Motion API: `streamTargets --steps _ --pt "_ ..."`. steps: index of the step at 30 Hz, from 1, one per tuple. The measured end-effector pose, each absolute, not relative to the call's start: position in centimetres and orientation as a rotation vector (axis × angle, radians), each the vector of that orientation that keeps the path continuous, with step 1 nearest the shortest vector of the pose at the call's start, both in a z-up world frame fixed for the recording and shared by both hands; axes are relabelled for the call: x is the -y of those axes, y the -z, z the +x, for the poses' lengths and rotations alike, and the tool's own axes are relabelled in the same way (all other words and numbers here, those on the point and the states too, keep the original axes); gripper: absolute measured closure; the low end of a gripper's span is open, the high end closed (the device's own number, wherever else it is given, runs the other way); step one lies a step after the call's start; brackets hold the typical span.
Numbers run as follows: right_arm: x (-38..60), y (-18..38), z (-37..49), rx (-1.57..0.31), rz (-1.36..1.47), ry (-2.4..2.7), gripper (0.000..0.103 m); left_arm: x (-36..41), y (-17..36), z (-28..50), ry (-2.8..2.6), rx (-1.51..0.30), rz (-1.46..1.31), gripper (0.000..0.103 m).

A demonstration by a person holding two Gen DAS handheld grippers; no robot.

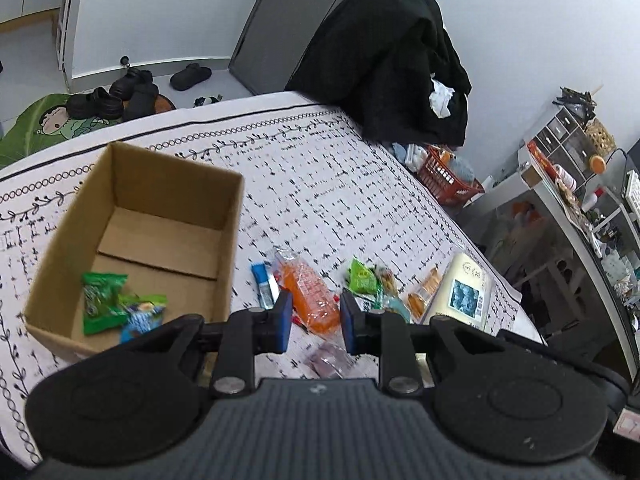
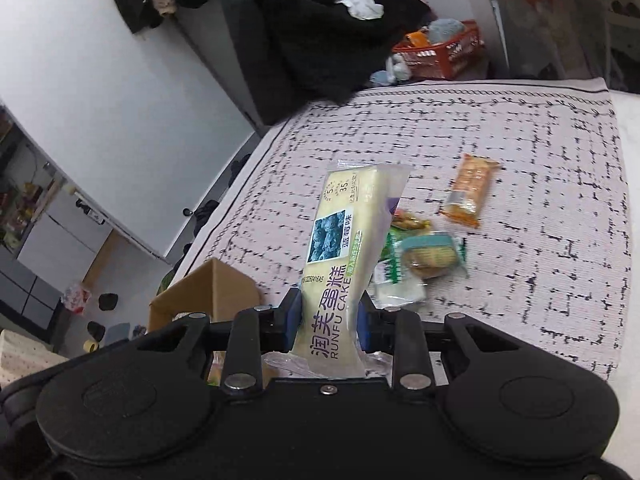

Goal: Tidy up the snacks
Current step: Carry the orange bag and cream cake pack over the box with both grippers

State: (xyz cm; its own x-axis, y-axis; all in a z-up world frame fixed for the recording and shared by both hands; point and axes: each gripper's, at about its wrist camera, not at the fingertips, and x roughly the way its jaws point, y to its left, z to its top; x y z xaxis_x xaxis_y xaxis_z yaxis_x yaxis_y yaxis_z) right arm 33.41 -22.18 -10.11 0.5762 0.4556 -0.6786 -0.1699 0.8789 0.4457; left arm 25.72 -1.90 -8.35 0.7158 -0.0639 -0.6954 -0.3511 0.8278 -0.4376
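My right gripper [image 2: 329, 325] pinches a pale yellow cake packet [image 2: 347, 236] near its bottom end, lifted above the patterned tablecloth [image 2: 520, 128]. Its label reads "RUNFU CAKE" beside Chinese characters and a blueberry picture. My left gripper [image 1: 314, 320] hangs spread and empty over an orange snack pack [image 1: 311, 295]. Left of it, a cardboard box [image 1: 168, 184] holds two green packets [image 1: 105, 300]. Further off, a red basket [image 1: 444, 184] sits on the floor.
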Motion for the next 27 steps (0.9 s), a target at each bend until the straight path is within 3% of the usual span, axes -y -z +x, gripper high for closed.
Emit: streamTargets --steps 27 --pt "9.6 10.5 33.1 -0.912 0.186 -0.458 0.075 -10.2 10.5 25.6 -0.239 -0.672 -0.706 0.079"
